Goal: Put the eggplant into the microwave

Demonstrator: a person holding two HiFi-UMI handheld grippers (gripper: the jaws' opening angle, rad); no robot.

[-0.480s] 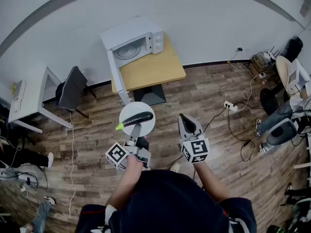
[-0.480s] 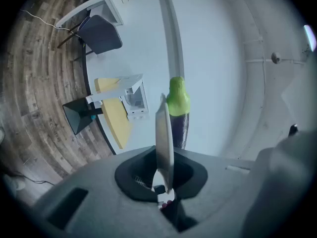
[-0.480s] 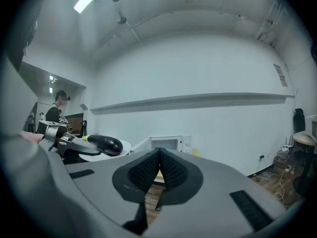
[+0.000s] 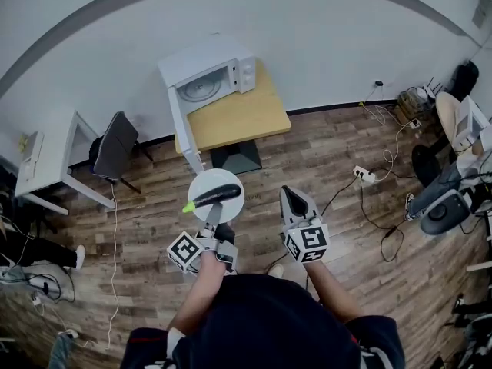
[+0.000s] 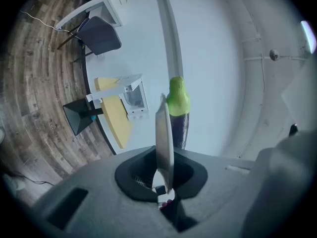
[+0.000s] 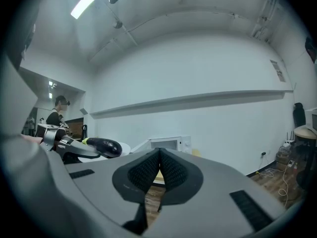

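Observation:
The dark purple eggplant (image 4: 216, 196) with a green stem lies on a round white plate (image 4: 231, 183). My left gripper (image 4: 212, 217) is shut on the plate's near rim and holds it level above the floor. In the left gripper view the plate (image 5: 163, 133) stands edge-on between the jaws, with the eggplant (image 5: 179, 118) beside it. The white microwave (image 4: 209, 69) stands on a yellow table (image 4: 242, 118) ahead, its door (image 4: 179, 125) swung open. My right gripper (image 4: 291, 194) is shut and holds nothing; its view shows the jaws (image 6: 159, 157) together, the eggplant (image 6: 104, 146) at left and the microwave (image 6: 169, 144) beyond.
A dark chair (image 4: 115, 146) and a white desk (image 4: 54, 156) stand left of the table. Cables and a power strip (image 4: 364, 174) lie on the wooden floor at right, near a stool (image 4: 444, 210). A person stands far left in the right gripper view.
Both grippers and the plate with the eggplant sit slightly lower in the head view. The grips are the same.

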